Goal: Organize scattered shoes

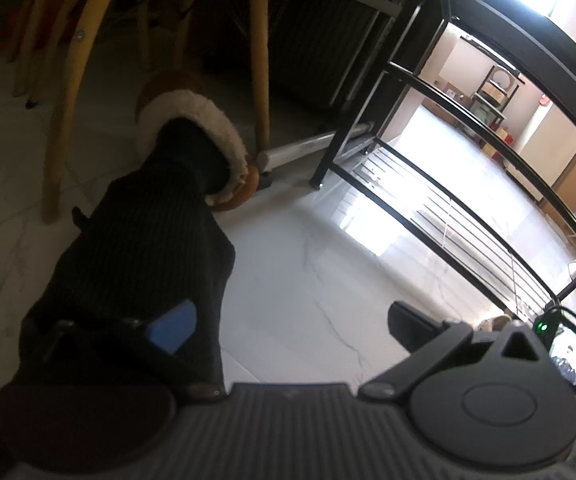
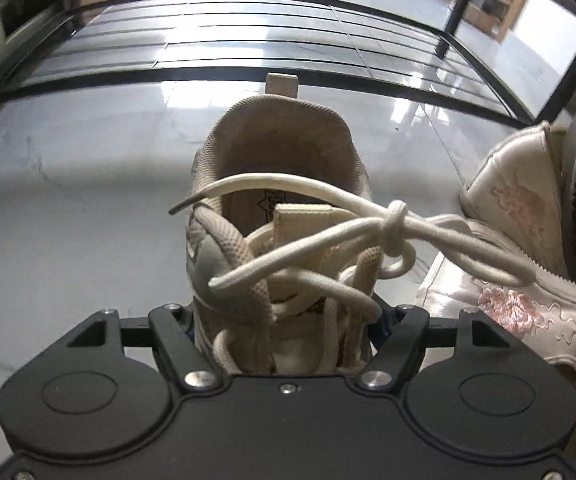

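Observation:
In the right wrist view my right gripper (image 2: 283, 320) is shut on a beige laced sneaker (image 2: 279, 216), heel pointing away, held above the floor in front of a black shoe rack (image 2: 247, 76). In the left wrist view my left gripper (image 1: 288, 328) is open. A person's black-clad leg (image 1: 139, 240) lies over its left finger, whose blue pad (image 1: 171, 330) shows. That foot wears a brown slipper with a white fleece cuff (image 1: 203, 120). The right finger (image 1: 412, 326) is bare. The black rack (image 1: 448, 184) stands to the right.
A pink embroidered shoe (image 2: 528, 272) lies to the right of the sneaker. Wooden chair legs (image 1: 259, 60) and a metal bar (image 1: 304, 148) stand beyond the slipper. The floor is glossy white tile (image 1: 308, 264).

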Demonstrator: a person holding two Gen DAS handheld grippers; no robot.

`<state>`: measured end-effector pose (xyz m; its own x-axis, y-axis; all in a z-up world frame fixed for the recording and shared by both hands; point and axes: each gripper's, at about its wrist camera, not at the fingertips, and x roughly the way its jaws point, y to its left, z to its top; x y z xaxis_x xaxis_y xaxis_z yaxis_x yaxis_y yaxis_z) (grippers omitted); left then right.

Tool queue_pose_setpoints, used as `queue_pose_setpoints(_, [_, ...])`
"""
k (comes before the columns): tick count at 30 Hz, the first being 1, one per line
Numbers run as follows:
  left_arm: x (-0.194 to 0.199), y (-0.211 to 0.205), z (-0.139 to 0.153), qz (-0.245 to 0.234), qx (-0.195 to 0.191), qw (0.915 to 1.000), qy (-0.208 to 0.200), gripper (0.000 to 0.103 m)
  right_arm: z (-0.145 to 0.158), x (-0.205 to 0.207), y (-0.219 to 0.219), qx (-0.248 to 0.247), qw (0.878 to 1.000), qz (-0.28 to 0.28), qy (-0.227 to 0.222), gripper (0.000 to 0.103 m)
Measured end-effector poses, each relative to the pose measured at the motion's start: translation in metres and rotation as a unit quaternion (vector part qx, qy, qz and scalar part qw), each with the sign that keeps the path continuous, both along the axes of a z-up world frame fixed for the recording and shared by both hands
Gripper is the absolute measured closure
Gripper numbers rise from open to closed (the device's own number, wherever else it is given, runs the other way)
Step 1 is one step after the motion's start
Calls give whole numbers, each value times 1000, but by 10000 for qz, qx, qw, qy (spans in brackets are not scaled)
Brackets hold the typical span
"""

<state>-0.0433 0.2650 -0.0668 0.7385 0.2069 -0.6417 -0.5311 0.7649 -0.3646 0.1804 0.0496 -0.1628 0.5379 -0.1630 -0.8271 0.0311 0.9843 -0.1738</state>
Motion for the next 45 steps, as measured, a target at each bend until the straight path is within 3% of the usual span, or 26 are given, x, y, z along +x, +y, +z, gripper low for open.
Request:
queue_pose_setpoints(5, [0,-4,1,-93,40,9998,-173,1,-5,-4,2,-99,9997,128,-160,24])
queue_pose_setpoints(7, [0,-5,0,-120,41,9998,-165,1,-8,0,4,-37,9996,279,50,7])
queue_pose_setpoints(9, [-1,-6,0,-114,68,9998,-172,1,-8,-1,4,-12,9991,383,163,1])
queue_pose_setpoints(12, [-1,-6,1,-116,107,9997,-181,1,-2,-9,4,-258,9985,480,21,0])
queue_pose_setpoints(15, [0,-5,0,-98,105,9998,-122,1,11,-22,-3,-102,9973,666,-280,0])
queue_pose_setpoints(19, [0,-6,-1,-113,132,9998,-62,1,43,-61,-44,697,9860,1077,-1067,0])
queue_pose_setpoints(24, [5,-11,-2,-155,266,9994,170,1,71,-118,-102,854,9714,1331,-1771,0])
queue_pose_setpoints(28, [8,-17,-2,-171,418,9984,329,1,91,-162,-169,643,9672,974,-2256,0])
queue_pose_setpoints(31, [9,-19,-2,-129,459,9981,401,1,104,-183,-215,875,9641,103,-2505,0])
queue_pose_setpoints(34, [14,-21,-5,-64,481,9971,587,1,114,-203,-243,859,9517,-473,-2910,0])
queue_pose_setpoints(39, [23,-32,-8,-180,817,9913,1016,1,122,-231,-266,321,9322,-756,-3525,0])
queue_pose_setpoints(42, [20,-38,-7,-420,954,9889,1055,1,127,-244,-275,69,9182,-849,-3869,0])
queue_pose_setpoints(45, [21,-41,-6,-489,1008,9879,1072,1,131,-265,-290,-245,8941,-1225,-4300,0])
